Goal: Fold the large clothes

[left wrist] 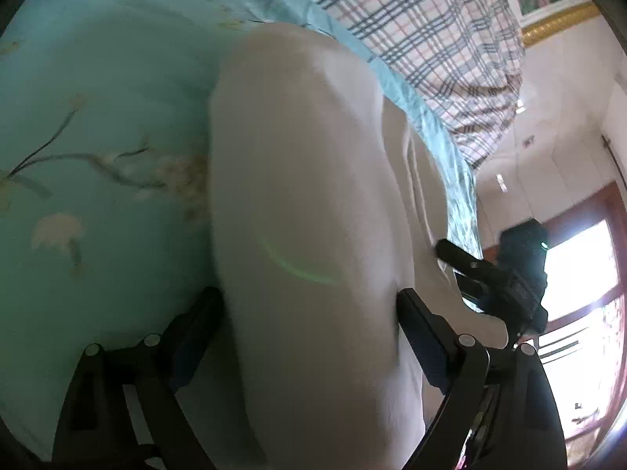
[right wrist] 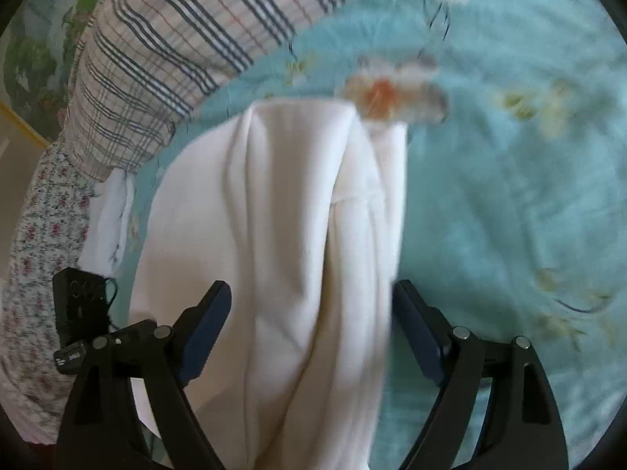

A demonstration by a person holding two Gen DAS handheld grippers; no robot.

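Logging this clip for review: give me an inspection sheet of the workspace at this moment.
Surface: teal floral bedspread.
Job's things: white garment, bunched in long folds, runs between both grippers' fingers.
Clutter: plaid blanket; floral cloth; white cloth.
Grippers: left gripper and right gripper both open wide around the garment.
Cables: thin black cord on the left gripper's body.
Surroundings: gold-framed picture, bright window.

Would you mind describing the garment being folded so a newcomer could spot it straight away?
Start from the teal floral bedsheet covering the bed. On it, between the right gripper's spread fingers, lies a cream-white garment bunched into long folds. Unlike the plaid blanket behind it, it is plain and unpatterned.
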